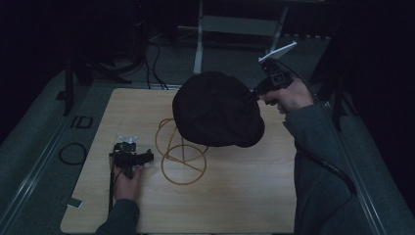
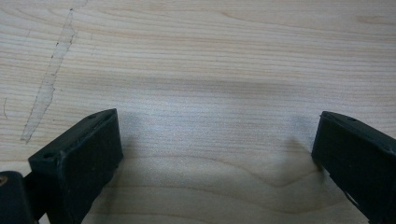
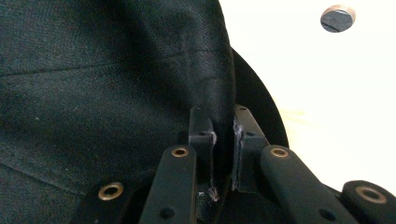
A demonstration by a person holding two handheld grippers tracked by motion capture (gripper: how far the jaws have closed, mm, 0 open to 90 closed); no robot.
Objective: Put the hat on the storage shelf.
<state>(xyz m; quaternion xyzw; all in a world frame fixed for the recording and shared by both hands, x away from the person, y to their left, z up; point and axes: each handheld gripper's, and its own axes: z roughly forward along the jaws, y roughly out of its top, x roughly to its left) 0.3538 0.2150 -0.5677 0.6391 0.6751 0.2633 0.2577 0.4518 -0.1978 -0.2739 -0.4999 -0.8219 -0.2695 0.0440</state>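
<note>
Wooden table (image 1: 235,196), black cap (image 1: 215,110) lifted above it, brim clamped between right gripper (image 3: 223,140) jaws, left gripper (image 2: 215,149) jaws wide, empty

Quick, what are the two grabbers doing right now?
Left gripper: open, holding nothing, low over the table.
Right gripper: shut on the black hat.

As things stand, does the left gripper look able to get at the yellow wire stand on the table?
Probably yes. The left gripper rests open on the table, with the yellow wire stand just beside its jaws and only bare wood between. The black hat, clamped by the right gripper, overhangs only the stand's far part.
</note>
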